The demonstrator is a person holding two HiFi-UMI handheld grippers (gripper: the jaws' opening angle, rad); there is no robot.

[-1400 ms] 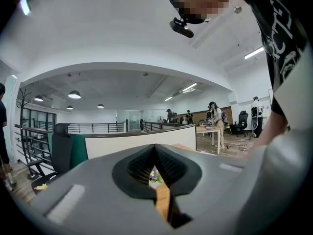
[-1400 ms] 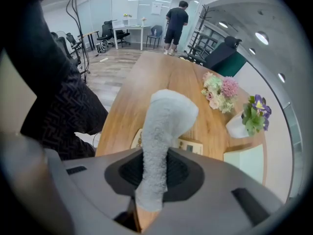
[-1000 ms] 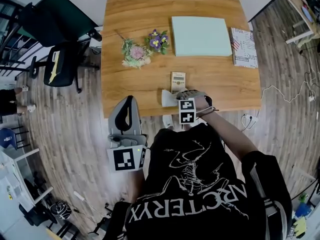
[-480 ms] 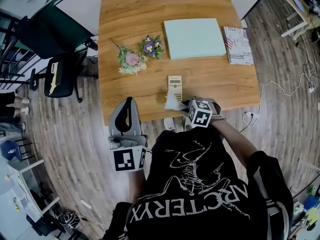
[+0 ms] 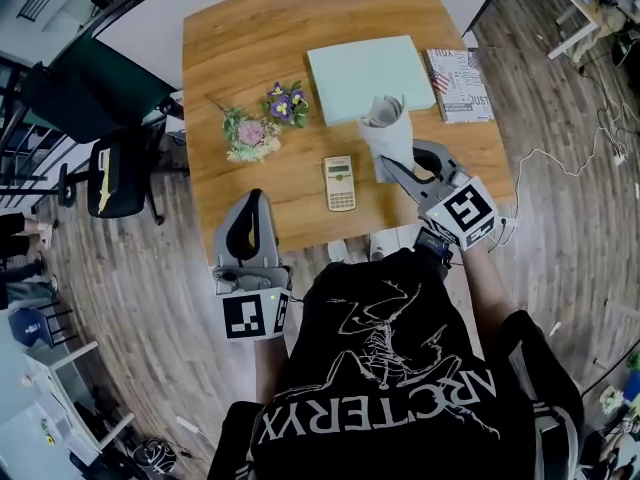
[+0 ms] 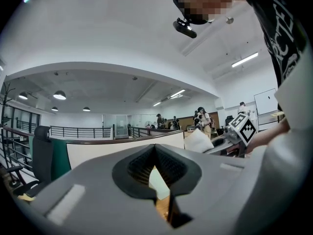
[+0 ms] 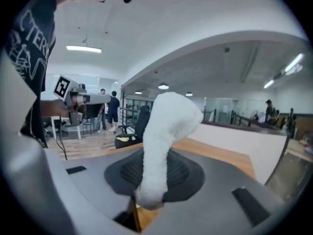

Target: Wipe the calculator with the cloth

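**Left claw (image 5: 254,200) shut on nothing as right claw (image 5: 395,168) pinches cloth (image 5: 383,133) clear of calculator (image 5: 340,183)**

Left claw, seen from the head camera, hangs at the near left corner of a wooden table (image 5: 250,28), its marker cube (image 5: 250,316) close to the person's black shirt (image 5: 380,388). In the left gripper view its two jaws are drawn together at the tips with nothing between the pads (image 6: 168,168); only a sliver of table shows through the slit.

Further back on the table, two small bunches of flowers (image 5: 250,131) lie side by side. The calculator lies flat on the bare wood near the table's front edge, between the two claws and touched by neither.

To its right, the right claw is clamped on the lower end of the pale cloth, which stands bunched above the jaws, off the table and apart from the calculator. In the right gripper view the cloth (image 7: 164,131) rises straight out from between the closed pads and fills the middle of the picture. From the head camera its top overlaps the near edge of a pale green mat (image 5: 372,65). A printed booklet (image 5: 458,85) lies just beside the mat, at the table's right edge. The left gripper view also catches the cloth (image 6: 198,142) and the right claw's marker cube (image 6: 243,128) off to its right.
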